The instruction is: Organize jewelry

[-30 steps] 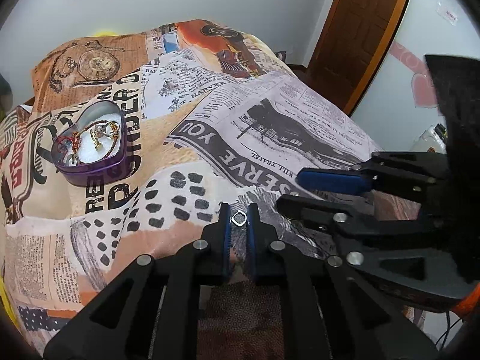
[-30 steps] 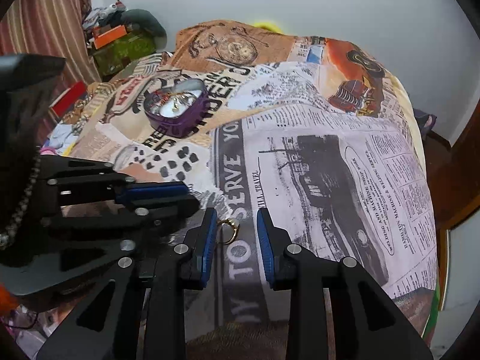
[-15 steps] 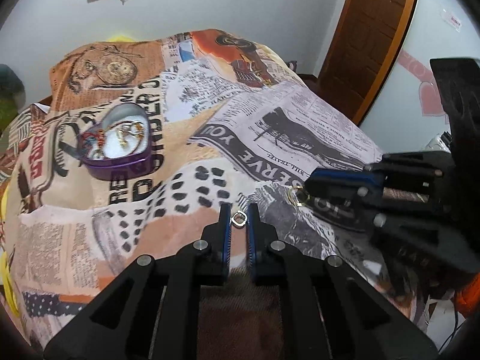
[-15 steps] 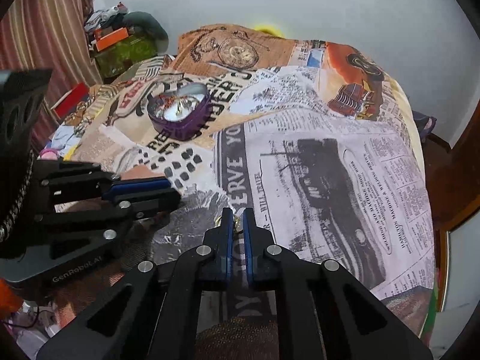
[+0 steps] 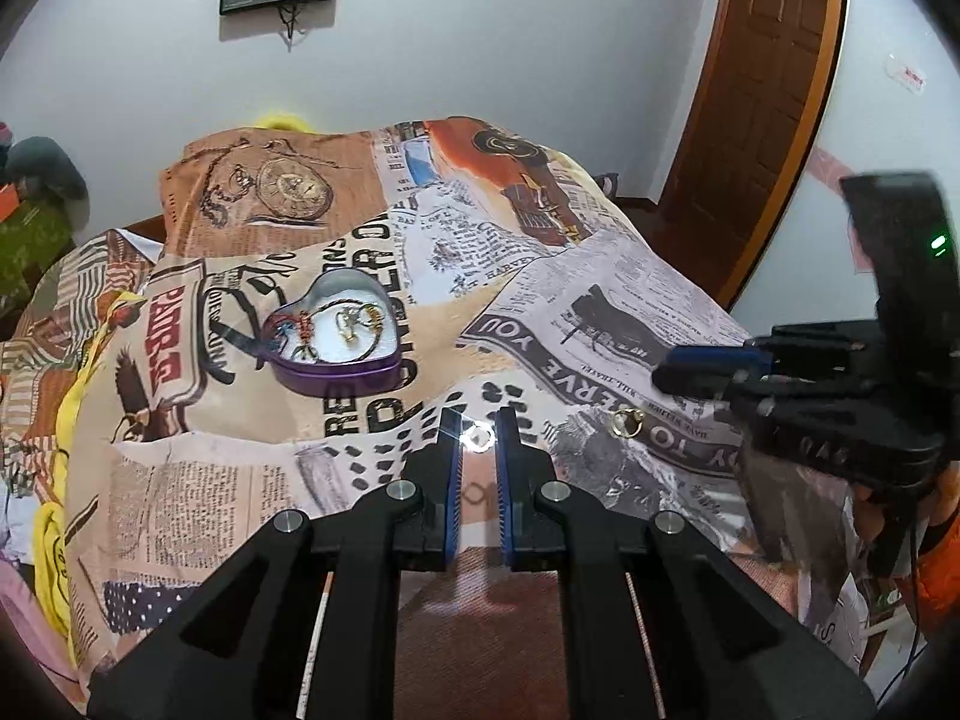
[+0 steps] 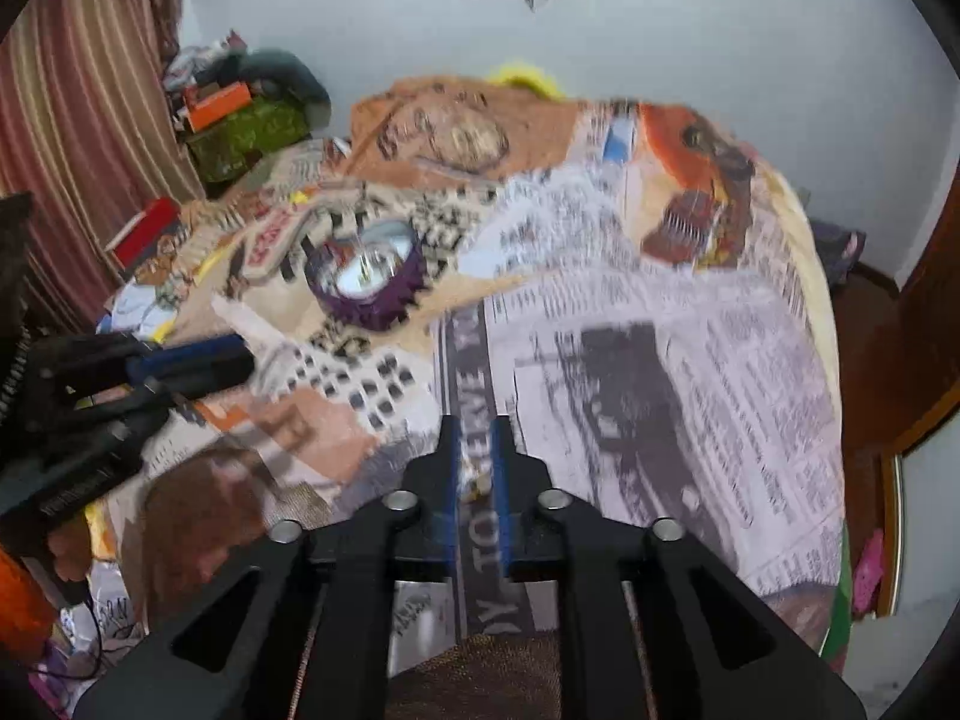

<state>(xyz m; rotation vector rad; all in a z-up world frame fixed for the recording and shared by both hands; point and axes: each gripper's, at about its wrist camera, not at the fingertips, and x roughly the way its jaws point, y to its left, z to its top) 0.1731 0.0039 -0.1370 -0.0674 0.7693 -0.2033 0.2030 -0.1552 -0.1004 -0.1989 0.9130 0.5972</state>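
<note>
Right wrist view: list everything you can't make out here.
- Heart tin contents: smeared by motion blur.
- Gold piece: a blurred speck, shape unreadable.
- Left gripper: blurred; whatever it holds does not show past its fingers.
- Bedspread print: blurred, unreadable.

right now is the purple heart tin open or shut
Open: the purple heart tin has no lid on, and its pale inside shows with jewelry lying in it.

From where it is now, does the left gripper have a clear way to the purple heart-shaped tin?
Probably yes. The left gripper is shut on a small silver ring, and only bare printed bedspread lies between it and the open heart-shaped tin. Nothing stands in that path.
</note>
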